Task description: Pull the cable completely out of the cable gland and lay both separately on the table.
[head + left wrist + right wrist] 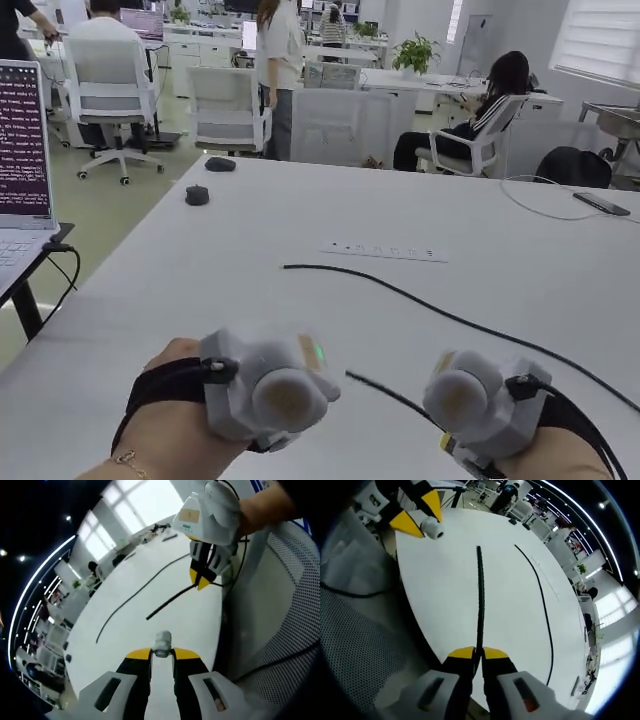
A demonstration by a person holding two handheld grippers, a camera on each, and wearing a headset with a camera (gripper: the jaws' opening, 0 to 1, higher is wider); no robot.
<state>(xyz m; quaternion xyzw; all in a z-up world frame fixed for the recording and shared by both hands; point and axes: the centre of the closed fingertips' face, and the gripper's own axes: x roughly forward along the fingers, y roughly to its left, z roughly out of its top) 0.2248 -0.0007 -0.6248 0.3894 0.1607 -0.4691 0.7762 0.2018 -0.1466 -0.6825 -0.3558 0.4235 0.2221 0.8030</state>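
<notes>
My left gripper [161, 654] is shut on a small white cable gland [162, 643], which sticks up between its yellow tips. My right gripper [478, 652] is shut on the end of a short black cable [480, 595] that runs straight out over the table. The cable's free end hangs clear of the gland [431, 528], with a gap between them. In the head view the left gripper [268, 390] and the right gripper [470, 400] are low at the near table edge, and the held cable [385, 390] pokes leftward between them.
A second, long black cable [450, 320] lies across the white table [250, 300]. A white strip [385, 250], two mice [197, 195] and a phone [600, 203] lie farther back. A laptop [20, 150] stands at the left. Office chairs and people are beyond.
</notes>
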